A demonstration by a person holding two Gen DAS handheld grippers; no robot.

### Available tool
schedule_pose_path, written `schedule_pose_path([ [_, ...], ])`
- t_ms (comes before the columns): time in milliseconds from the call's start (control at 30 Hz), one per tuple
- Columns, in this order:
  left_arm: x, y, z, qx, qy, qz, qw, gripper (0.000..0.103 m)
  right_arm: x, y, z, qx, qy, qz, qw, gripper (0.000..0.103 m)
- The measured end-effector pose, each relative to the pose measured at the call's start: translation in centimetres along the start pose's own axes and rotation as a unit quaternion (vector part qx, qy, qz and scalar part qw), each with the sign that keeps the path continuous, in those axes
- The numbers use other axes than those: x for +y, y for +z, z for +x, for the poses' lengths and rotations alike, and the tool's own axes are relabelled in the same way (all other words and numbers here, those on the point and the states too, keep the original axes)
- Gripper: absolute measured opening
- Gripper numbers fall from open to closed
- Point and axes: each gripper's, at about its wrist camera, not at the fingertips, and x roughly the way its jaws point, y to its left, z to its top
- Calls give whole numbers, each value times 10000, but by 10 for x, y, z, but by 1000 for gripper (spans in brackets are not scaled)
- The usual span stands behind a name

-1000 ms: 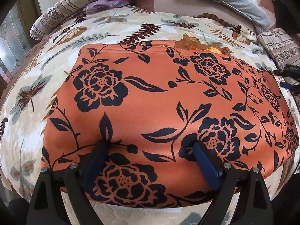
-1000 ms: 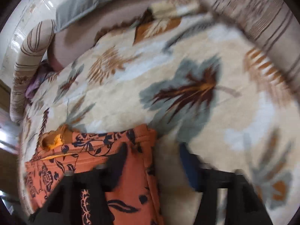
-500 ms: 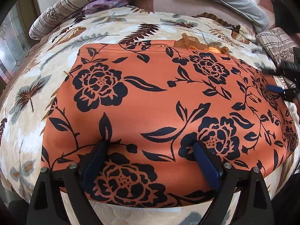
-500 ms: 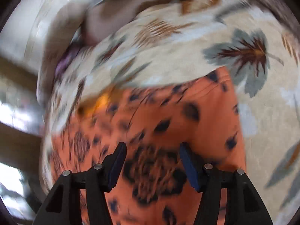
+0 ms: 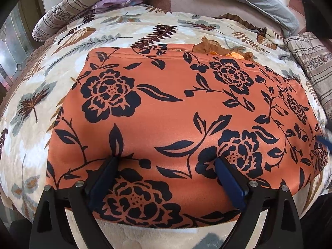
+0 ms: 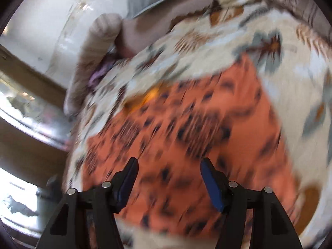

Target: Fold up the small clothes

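Lying spread flat on the leaf-print bedspread (image 5: 128, 22): an orange garment (image 5: 172, 114) with dark flowers, its ruffled orange trim at 12 o'clock, striped pillows (image 5: 68, 12) beyond at 11 o'clock. Hovering over its near hem at 6 o'clock: left tongs (image 5: 166, 164), spread wide, gripping nothing, pads seeming to rest on the cloth. Sweeping blurred above the same garment (image 6: 186, 137): right tongs (image 6: 167, 164), opening, with only cloth beneath and nothing pinched between them.

Orange garment (image 5: 172, 112) with black flowers, cream blanket (image 5: 124, 22) with leaf print, striped brown pillow (image 5: 68, 10)
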Motion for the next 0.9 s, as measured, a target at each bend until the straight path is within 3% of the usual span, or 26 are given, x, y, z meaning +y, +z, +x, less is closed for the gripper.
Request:
schedule_pose_path([
  [100, -1, -3, -11, -38, -56, -85, 9999, 95, -8, -22, 16, 300, -39, 22, 9995, 69],
  [200, -4, -6, -26, -148, -66, 30, 9999, 95, -25, -18, 17, 144, 1, 550, 9984, 69],
  [267, -4, -9, -34, -227, -33, 34, 9997, 95, -14, -16, 9, 19, -12, 373, 9993, 69],
  [433, 6, -16, -44, -279, -59, -95, 9995, 95, 21, -20, 20, 342, 187, -278, 9989, 69],
  [567, 24, -22, -42, -220, 21, -298, 9993, 95, 12, -19, 60, 819, 208, -31, 9964, 69],
  [767, 35, -19, -33, -114, 121, -440, 9989, 95, 29, 2, 61, 667, 257, -99, 9974, 69],
  [900, 32, -18, -35, -121, 87, -380, 9992, 95, 10, 12, 73, 664, 206, 333, 9970, 70],
])
